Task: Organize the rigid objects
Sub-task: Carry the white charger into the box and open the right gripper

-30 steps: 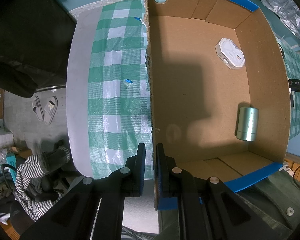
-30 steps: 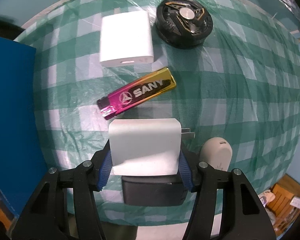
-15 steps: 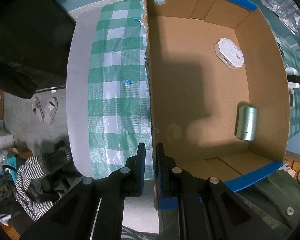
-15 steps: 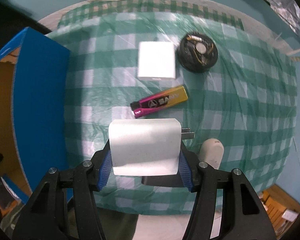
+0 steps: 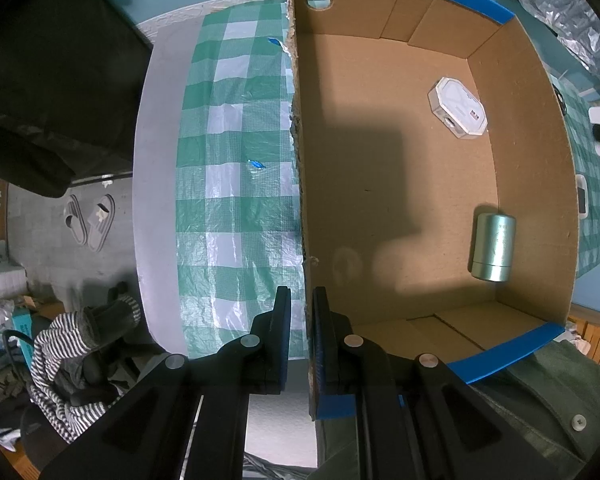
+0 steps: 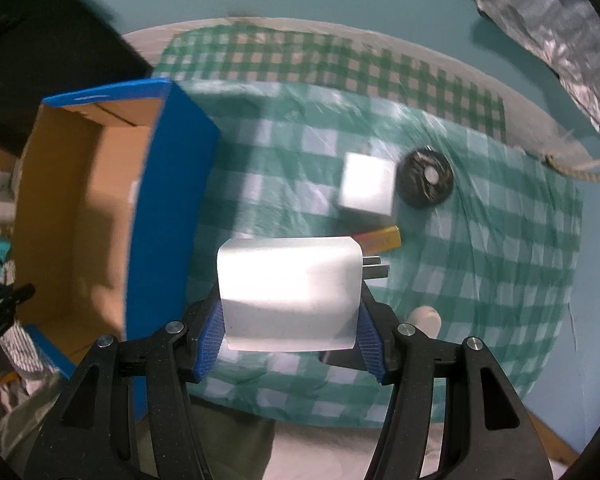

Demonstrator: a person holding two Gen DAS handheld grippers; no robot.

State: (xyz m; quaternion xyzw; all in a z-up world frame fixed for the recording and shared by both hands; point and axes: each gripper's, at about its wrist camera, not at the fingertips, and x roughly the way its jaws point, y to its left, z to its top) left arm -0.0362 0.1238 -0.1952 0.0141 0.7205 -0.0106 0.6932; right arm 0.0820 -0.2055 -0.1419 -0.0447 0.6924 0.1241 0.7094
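Two items, a hexagonal white case (image 5: 458, 107) and metal cylinder (image 5: 493, 248), lie in the cardboard box (image 5: 396, 184). Right tongs (image 6: 290, 330) grasp a white charger (image 6: 290, 294); left tongs (image 5: 301, 320) clench the box wall. Four remain on the counter (image 6: 480, 280).

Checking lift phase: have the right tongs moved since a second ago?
Yes. The right tongs, gripping the white charger, rose: the checked cloth shrank and the box came into view.

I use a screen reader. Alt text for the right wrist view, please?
The right gripper holds a white charger above a green checked tablecloth, beside an open cardboard box. A white block, black disc and lighter lie beyond.
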